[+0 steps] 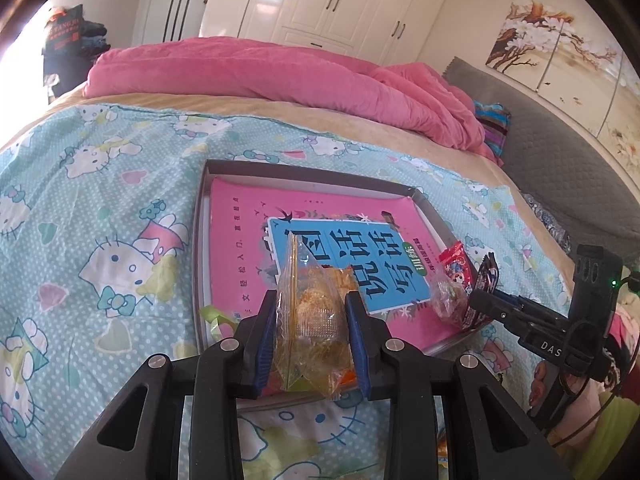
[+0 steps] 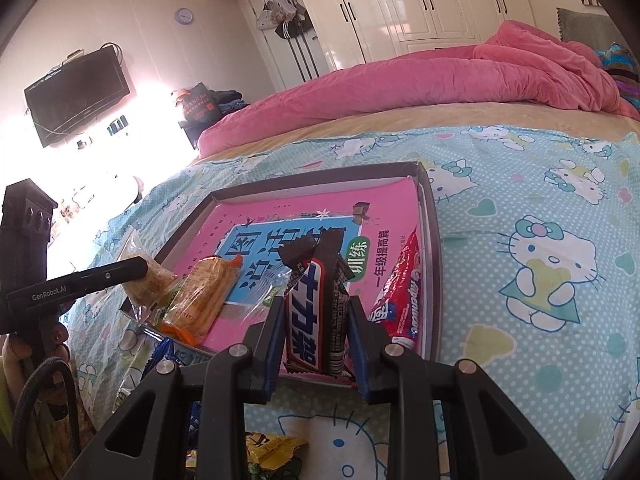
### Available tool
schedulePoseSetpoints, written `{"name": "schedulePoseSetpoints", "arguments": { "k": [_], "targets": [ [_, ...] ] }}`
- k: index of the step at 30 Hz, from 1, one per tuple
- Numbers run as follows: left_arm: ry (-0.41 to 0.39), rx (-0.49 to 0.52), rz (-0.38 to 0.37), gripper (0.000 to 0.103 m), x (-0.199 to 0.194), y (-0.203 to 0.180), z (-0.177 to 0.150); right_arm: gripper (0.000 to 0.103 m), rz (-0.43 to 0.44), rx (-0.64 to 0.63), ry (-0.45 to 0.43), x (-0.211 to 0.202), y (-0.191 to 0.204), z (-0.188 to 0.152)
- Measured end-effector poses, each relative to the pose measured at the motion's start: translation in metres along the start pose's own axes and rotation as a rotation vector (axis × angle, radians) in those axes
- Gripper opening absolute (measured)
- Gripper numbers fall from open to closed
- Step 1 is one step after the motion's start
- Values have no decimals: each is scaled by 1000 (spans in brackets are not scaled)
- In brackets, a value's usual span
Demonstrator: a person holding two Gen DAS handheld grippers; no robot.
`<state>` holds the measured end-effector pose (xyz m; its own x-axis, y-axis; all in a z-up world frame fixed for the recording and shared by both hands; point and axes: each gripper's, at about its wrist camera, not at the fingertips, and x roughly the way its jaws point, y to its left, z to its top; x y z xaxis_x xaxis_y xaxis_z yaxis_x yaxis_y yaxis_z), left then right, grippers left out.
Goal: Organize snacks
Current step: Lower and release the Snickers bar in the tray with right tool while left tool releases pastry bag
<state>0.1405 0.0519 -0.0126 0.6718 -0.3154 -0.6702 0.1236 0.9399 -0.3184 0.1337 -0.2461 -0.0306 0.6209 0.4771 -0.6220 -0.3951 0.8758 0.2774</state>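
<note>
On a cartoon-cat bedsheet (image 2: 520,208), left claw (image 1: 312,312) grips a clear snack bag (image 1: 312,320), right claw (image 2: 316,320) seemingly a chocolate bar (image 2: 316,312).

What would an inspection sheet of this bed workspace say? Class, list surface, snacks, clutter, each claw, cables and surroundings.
Surface: Hello Kitty bedsheet; shallow tray lined with a pink book.
Snacks: clear-wrapped pastry held over the tray's near edge; chocolate bar held upright; red packet and orange-wrapped biscuit pack lying in the tray.
Clutter: yellow packet on the sheet, outside the tray.
Left claw: shut on the pastry.
Right claw: shut on the chocolate bar.
Cables: black cable near the left handle.
Surroundings: pink duvet, white wardrobe, wall television.
</note>
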Motion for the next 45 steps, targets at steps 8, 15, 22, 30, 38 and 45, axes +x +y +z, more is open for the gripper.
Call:
{"name": "schedulePoseSetpoints", "arguments": {
  "k": [8, 15, 22, 30, 38, 45],
  "targets": [
    [7, 3, 2, 34, 1, 1, -2, 30, 14, -15, 22, 5, 6, -4],
    [9, 4, 4, 34, 1, 0, -2, 31, 17, -13, 24, 4, 7, -6],
    [20, 2, 6, 34, 3, 0, -3, 31, 8, -6, 27, 5, 5, -7],
    [22, 2, 7, 34, 3, 0, -3, 31, -7, 14, 23, 1, 0, -7],
    [27, 3, 7, 34, 3, 0, -3, 34, -22, 52, 6, -2, -9, -4],
    [29, -2, 9, 34, 4, 1, -3, 36, -30, 57, -4, -5, -11, -3]
  ]
}}
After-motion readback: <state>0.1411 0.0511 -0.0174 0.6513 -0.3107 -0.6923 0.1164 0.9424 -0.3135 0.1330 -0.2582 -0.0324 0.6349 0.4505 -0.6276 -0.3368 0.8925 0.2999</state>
